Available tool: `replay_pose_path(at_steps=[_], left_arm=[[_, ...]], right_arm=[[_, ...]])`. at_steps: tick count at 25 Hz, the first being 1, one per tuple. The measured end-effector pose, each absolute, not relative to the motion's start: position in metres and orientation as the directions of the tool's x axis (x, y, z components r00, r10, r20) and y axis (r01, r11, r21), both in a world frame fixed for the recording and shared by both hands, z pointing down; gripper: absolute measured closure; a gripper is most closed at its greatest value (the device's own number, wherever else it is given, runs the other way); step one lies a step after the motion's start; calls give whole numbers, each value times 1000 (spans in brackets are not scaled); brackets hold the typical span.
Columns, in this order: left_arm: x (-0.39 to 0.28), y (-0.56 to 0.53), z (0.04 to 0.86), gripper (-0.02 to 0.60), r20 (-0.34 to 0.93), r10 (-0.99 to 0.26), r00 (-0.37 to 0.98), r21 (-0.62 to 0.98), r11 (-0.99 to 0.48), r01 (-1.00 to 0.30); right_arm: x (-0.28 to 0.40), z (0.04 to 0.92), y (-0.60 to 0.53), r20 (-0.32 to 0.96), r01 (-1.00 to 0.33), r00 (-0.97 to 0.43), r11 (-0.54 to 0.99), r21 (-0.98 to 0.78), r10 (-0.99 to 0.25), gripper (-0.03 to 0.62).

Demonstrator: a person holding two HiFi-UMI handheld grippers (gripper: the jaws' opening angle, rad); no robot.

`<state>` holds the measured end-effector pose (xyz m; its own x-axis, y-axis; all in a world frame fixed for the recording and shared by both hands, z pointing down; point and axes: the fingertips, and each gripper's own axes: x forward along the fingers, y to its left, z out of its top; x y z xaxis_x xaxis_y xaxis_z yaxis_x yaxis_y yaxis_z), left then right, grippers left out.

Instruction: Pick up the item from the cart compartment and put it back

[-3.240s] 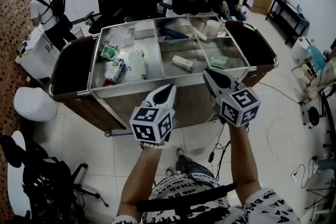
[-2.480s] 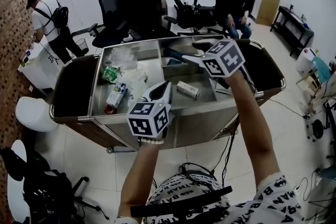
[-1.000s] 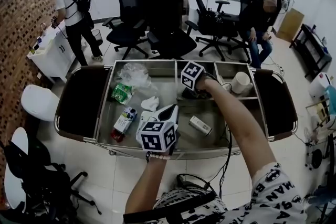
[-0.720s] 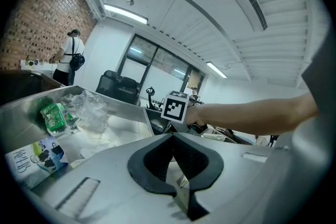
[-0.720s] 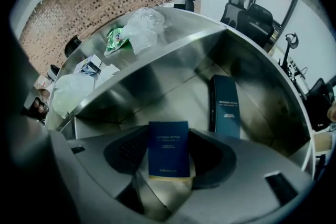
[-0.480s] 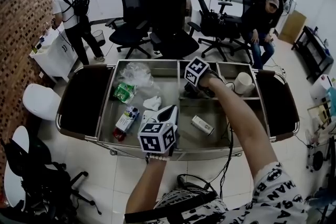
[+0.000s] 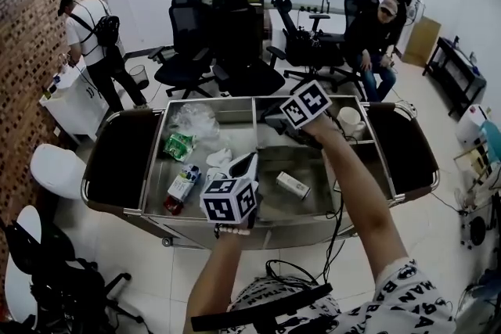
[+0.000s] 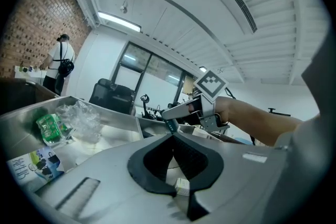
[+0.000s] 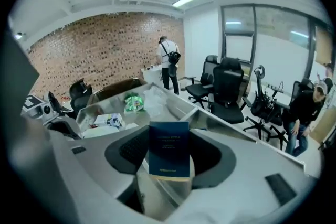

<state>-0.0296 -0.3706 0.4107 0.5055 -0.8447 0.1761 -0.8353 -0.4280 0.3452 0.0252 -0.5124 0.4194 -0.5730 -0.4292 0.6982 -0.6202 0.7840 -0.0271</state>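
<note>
1. Over the back middle compartment of the steel cart (image 7: pixel 210 99), the right claw (image 7: pixel 270 121) hangs in the air, angled downward, above the cart's rim.
2. Its jaws have just been closing and now pinch a dark blue box (image 9: pixel 169 150). The box stands upright between the pads, with its printed face toward the claw's own camera.
3. That puts the box off the cart floor and in the claw's grip, with the compartments spread below and beyond it.
4. The left claw (image 7: pixel 250 159) sits near the cart's front edge, pointing roughly level across it. Its tips meet and nothing is between them.
5. Down in the cart, a small white box (image 7: pixel 291 184) lies in the front middle bay and a white cup (image 7: pixel 350 120) stands in the back right bay.
6. The left bay holds a crumpled clear bag (image 7: pixel 194 118), a green packet (image 7: pixel 179 145) and a printed carton (image 7: pixel 184 183).
7. Behind the cart are black office chairs (image 7: pixel 235 35), with a person standing (image 7: pixel 88 35) off to the left by the brick wall.
</note>
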Motion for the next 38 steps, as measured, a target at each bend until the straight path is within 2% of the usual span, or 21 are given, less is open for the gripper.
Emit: replay_pose_path(at_steps=[9,19,30,38], left_arm=[[-23,-339,407,583,108,-841,530,316,-477,-820],[-15,-254,411,583,95,-822,561,314,-510,-801],[-11,-183,417,583,97,-802,590,309,-539,-783],[4,-154,419,583,89,-814,574,314,-524,-792]], right_arm=[[40,367,-429,491,-630,-670,776,20,-557,345],[61,364,-302,385,-680,-666,732,38,-639,345],[104,380,-188,245,-789,-607,611,-68,-756,347],[147,410,-148,196,-808,-589,560,-184,-784,347]])
